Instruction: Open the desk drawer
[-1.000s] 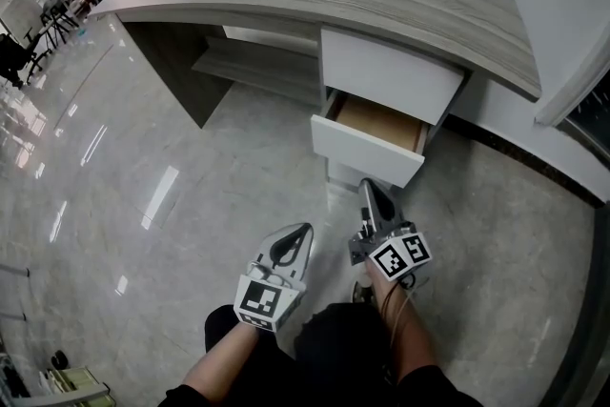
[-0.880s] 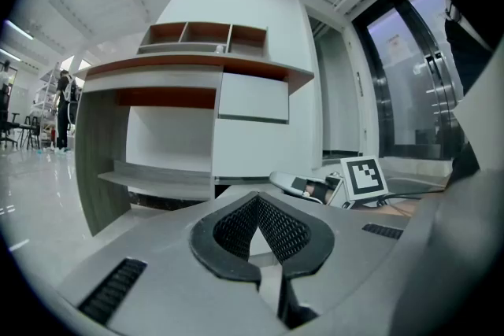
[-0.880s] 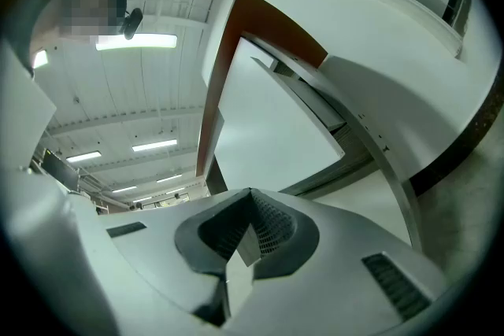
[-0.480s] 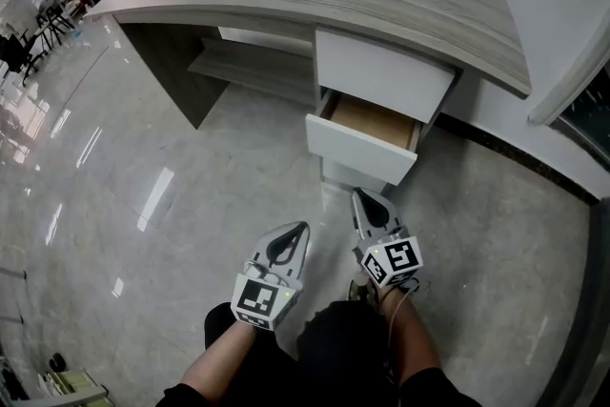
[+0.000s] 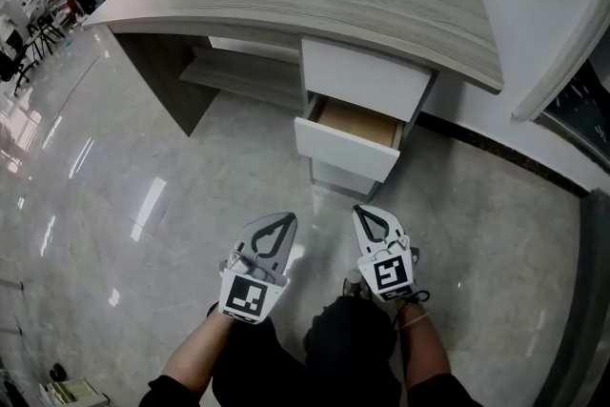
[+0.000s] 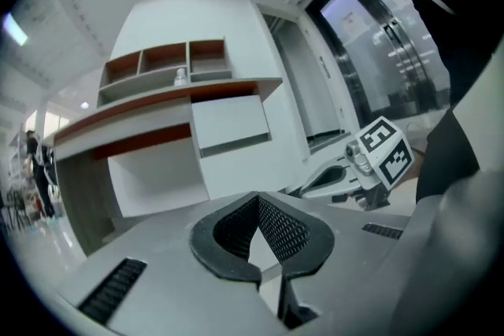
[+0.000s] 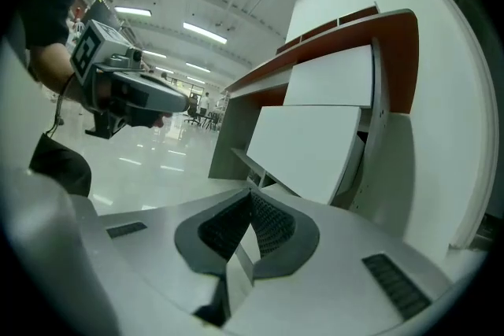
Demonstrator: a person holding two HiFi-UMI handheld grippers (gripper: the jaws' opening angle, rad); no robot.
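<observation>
– Drawer (image 5: 347,149) check: the lower one under the desk (image 5: 381,5), centre of the head view, sits pulled partway out with its wooden inside showing. Are we calling that done?

– Pretty much, we'd say. A second ago our right gripper (image 5: 368,213) was up just beside the drawer front. Now it's backed off to the lower middle of the frame and rolled flat, well apart from it. The drawer itself hasn't budged.

– And the jaws?

– Both pinched together with nothing in them. In the right gripper view we see the pads meeting, with the white drawer front beyond them in the upper middle. The left gripper (image 5: 282,220) is the same, closed on air, just left of the right one.

– So nothing left to pull?

– We reckon the opening's done and we're just retreating. If it has to come out further, we'd need to go back in for the front edge.
</observation>
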